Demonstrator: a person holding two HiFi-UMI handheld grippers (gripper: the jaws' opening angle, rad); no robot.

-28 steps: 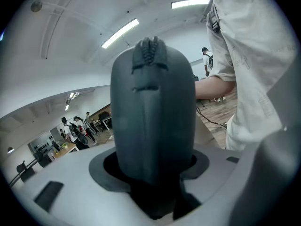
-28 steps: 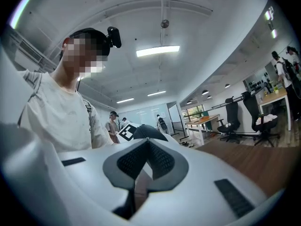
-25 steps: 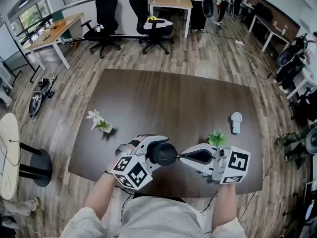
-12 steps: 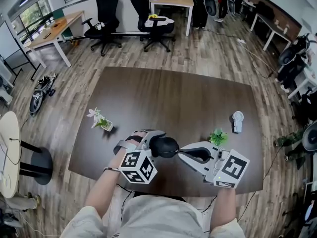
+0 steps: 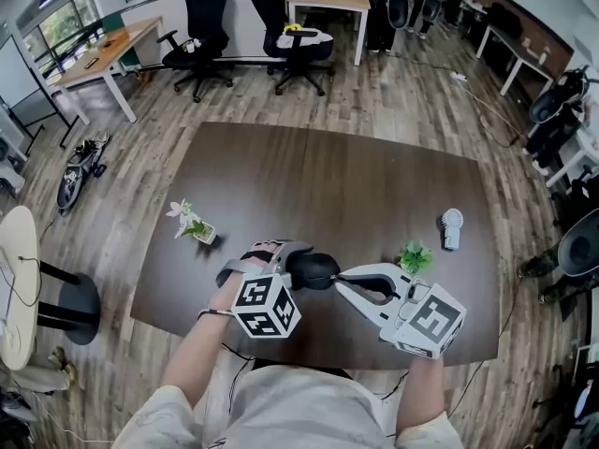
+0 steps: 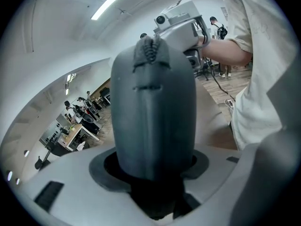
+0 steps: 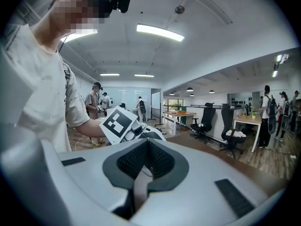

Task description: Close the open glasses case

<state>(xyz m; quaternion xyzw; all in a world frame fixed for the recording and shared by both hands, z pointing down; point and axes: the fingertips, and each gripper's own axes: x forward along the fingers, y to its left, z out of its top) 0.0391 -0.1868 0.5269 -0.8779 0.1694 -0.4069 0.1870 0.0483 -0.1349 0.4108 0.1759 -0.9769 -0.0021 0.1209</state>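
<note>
A dark grey glasses case (image 5: pixel 316 269) is held over the near part of the brown table (image 5: pixel 374 181). My left gripper (image 5: pixel 294 266) is shut on it, jaws spread wide around its body. In the left gripper view the case (image 6: pixel 153 112) stands upright between the jaws with a zip pull (image 6: pixel 150 51) at its far end, and I see no gap between its halves there. My right gripper (image 5: pixel 341 279) points left with its tips right beside the case's right side; whether they touch is unclear. Its pads (image 7: pixel 160 161) are pressed together with nothing between them.
A small pot with white flowers (image 5: pixel 192 224) stands at the table's left. At the right, a green plant (image 5: pixel 415 255) sits close behind my right gripper, with a small white fan (image 5: pixel 452 227) further right. Office chairs, desks and several people lie beyond the table.
Both grippers have sunk a little toward the table's near edge and tilted, their marker cubes now lower in the head view. The case stays in the left gripper; the right stays shut.
</note>
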